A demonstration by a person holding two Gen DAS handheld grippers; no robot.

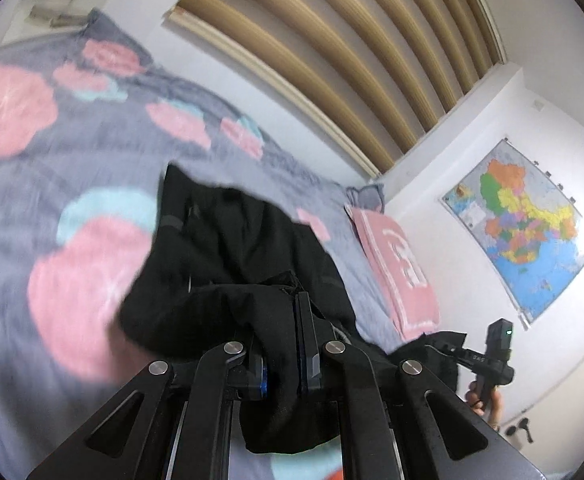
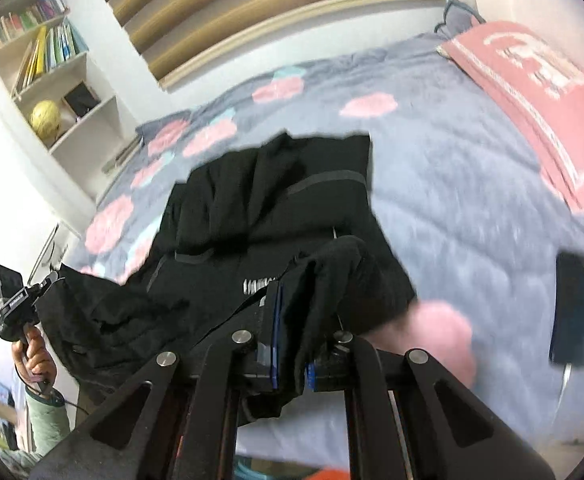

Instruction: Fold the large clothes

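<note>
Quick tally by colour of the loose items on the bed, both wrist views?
Black: 2, the garment held in both grippers, left gripper and right gripper, and a flat dark object.
Pink: 1, the pillow.
Total: 3

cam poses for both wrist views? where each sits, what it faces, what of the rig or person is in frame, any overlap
Left wrist: on the left gripper, facing across the bed to the map wall; own fingers shut on the black garment; the other hand shows at right.
Right wrist: on the right gripper, facing across the bed to the bookshelf; fingers shut on the garment; hand and green sleeve at left.
Shared: garment, bed, pink pillow, slatted headboard.
</note>
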